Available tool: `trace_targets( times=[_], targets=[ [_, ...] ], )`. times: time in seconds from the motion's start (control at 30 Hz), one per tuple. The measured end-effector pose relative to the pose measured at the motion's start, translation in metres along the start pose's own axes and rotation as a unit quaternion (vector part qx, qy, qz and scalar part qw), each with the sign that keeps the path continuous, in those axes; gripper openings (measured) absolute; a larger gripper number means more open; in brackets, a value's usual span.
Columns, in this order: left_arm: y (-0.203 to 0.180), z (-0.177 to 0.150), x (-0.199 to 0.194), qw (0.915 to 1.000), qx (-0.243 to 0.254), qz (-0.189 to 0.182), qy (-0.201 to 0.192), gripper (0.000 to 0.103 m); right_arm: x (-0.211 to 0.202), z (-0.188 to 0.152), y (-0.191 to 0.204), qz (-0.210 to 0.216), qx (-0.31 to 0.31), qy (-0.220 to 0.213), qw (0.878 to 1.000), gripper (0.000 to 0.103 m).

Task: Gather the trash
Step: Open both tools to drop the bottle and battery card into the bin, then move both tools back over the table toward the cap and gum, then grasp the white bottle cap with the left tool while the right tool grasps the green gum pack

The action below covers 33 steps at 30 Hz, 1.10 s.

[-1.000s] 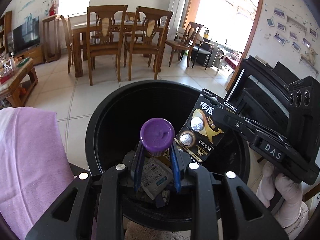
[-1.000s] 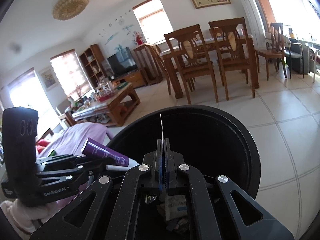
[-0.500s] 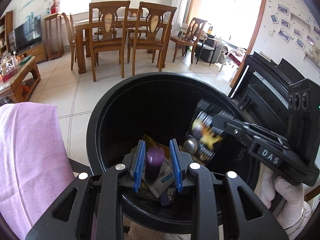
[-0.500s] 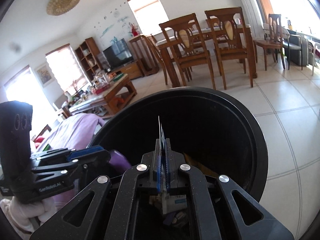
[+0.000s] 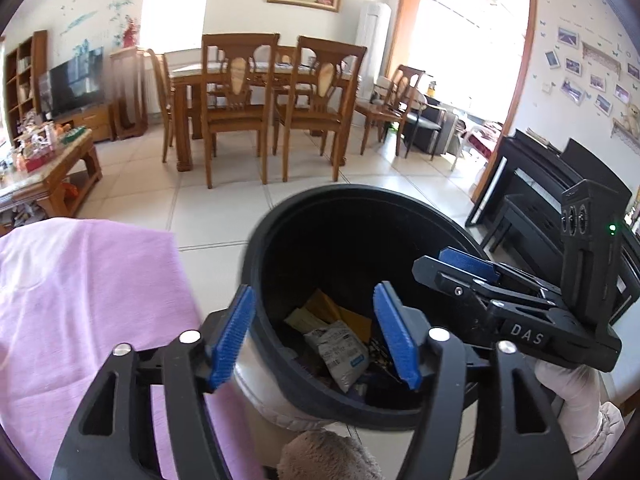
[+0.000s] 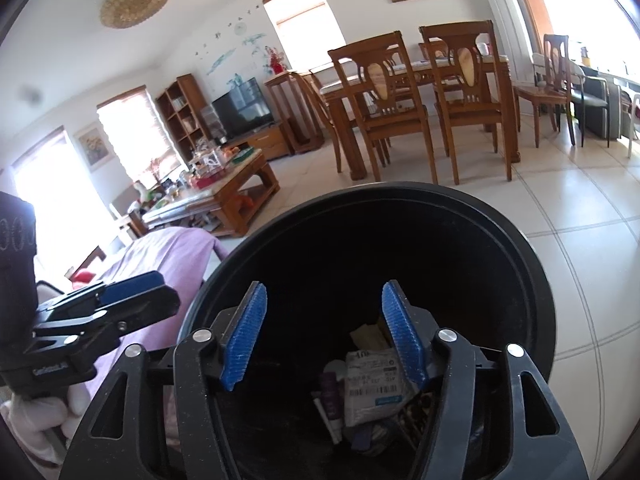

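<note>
Black tongs, ribbed blue pads, white gloves

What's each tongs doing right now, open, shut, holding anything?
Left tongs: open, empty, jaws just opened, at the black bin.
Right tongs: open, empty, jaws just opened, over the bin.

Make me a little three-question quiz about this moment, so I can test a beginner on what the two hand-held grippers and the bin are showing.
1. True or false: the left gripper grips a purple bottle.
2. What stands under both grippers? A) black trash bin B) coffee table C) dining chair
3. Fill in: the right gripper has jaws that are ____, nothing between them.

Key: 1 false, its jaws have just been opening and are empty; 2 A; 3 open, they have just been opening.
</note>
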<state>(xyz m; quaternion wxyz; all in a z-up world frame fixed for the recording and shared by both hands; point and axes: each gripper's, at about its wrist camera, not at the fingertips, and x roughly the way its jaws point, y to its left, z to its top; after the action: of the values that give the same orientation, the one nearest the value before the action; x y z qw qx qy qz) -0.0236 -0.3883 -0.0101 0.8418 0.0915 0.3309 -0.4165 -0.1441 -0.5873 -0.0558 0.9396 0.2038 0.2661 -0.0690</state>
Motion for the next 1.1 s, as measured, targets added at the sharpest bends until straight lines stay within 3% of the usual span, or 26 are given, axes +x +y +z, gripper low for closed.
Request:
trace_targets(
  times=[0.2,0.37,0.57,0.67,0.8,0.97,1.1],
  targets=[
    [0.042,-0.01,-0.041,0.9989,-0.025,0.035,-0.02,0.069,0.012,0.005,0.044,0.032,-0.034,0.01,0.999,0.068],
    [0.094,-0.027,-0.08,0.9942,-0.054,0.09,-0.026,0.069,0.028,0.009,0.094,0.065,-0.065,0.02,0.996,0.068],
    [0.162,-0.056,-0.122,0.9798,-0.092,0.177,-0.008,0.069,0.053,0.01,0.162,0.11,-0.099,0.04,0.988,0.068],
    [0.199,-0.072,-0.134,0.9703,-0.131,0.203,0.013,0.069,0.065,0.01,0.197,0.132,-0.115,0.052,0.983,0.068],
    [0.227,-0.085,-0.131,0.9643,-0.136,0.221,0.052,0.069,0.08,0.006,0.241,0.154,-0.134,0.07,0.976,0.068],
    [0.242,-0.093,-0.12,0.963,-0.132,0.22,0.081,0.068,0.098,-0.001,0.29,0.174,-0.159,0.092,0.967,0.068],
    [0.249,-0.102,-0.112,0.9658,-0.117,0.21,0.097,0.056,0.114,-0.004,0.319,0.188,-0.162,0.119,0.961,0.068]
  ],
)
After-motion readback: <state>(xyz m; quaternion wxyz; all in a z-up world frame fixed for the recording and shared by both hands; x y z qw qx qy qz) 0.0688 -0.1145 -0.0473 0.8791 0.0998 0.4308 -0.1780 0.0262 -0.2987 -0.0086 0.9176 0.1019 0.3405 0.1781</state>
